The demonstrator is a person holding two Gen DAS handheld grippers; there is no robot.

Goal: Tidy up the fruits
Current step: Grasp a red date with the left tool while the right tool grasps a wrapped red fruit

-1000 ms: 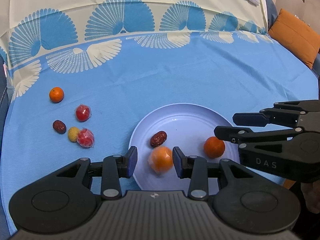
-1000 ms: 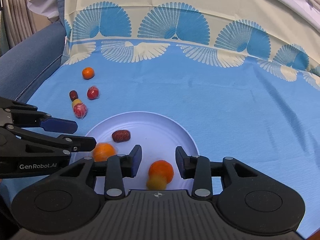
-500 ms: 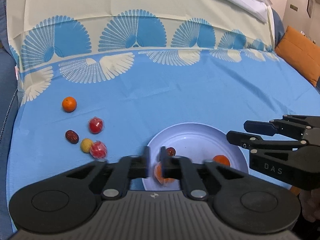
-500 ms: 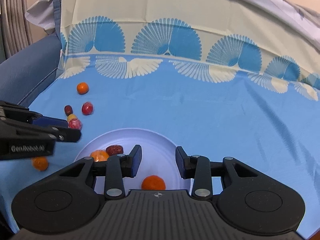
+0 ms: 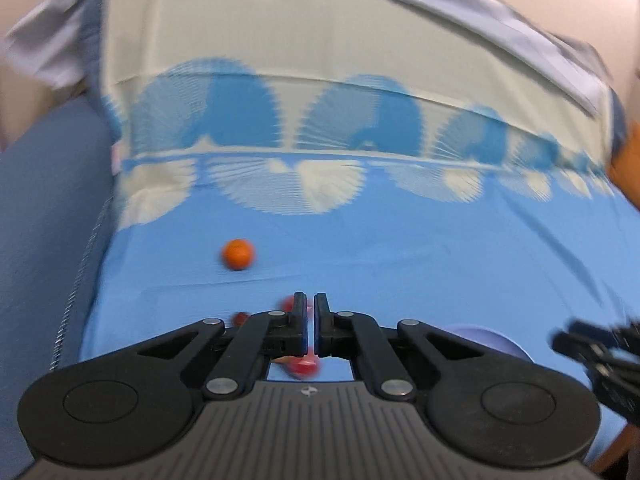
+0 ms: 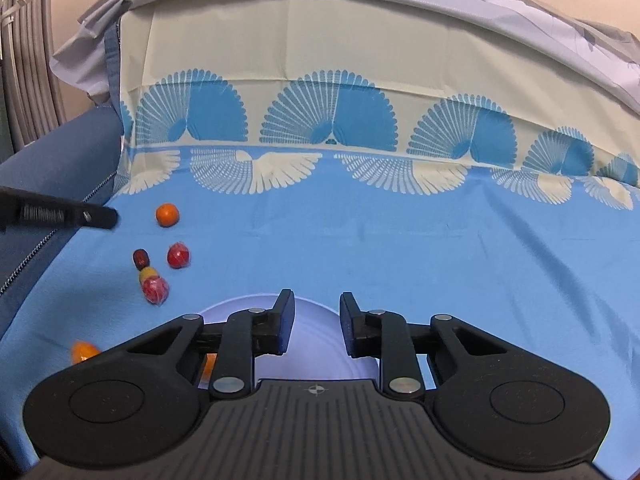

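My left gripper (image 5: 310, 308) is shut and empty, raised above the blue cloth; it also shows in the right wrist view (image 6: 60, 214) at the far left. An orange (image 5: 238, 254) lies ahead of it, and red fruits (image 5: 304, 366) show blurred under its fingers. My right gripper (image 6: 314, 314) is open and empty above the pale blue plate (image 6: 316, 356). In the right wrist view an orange (image 6: 167, 214), a red fruit (image 6: 178, 255), a dark date (image 6: 141, 258), a yellow fruit (image 6: 146, 271) and a wrapped red fruit (image 6: 154, 289) lie left of the plate.
An orange fruit (image 6: 82, 351) lies on the cloth left of the plate and another orange (image 6: 209, 365) shows behind my right gripper's left finger. A blue sofa arm (image 6: 48, 160) borders the cloth on the left. The cloth rises over a backrest (image 6: 320, 52) behind.
My left gripper has shut empty, risen and swung left away from the plate. My right gripper has pulled back and up, leaving its orange on the plate. An orange now lies off the plate.
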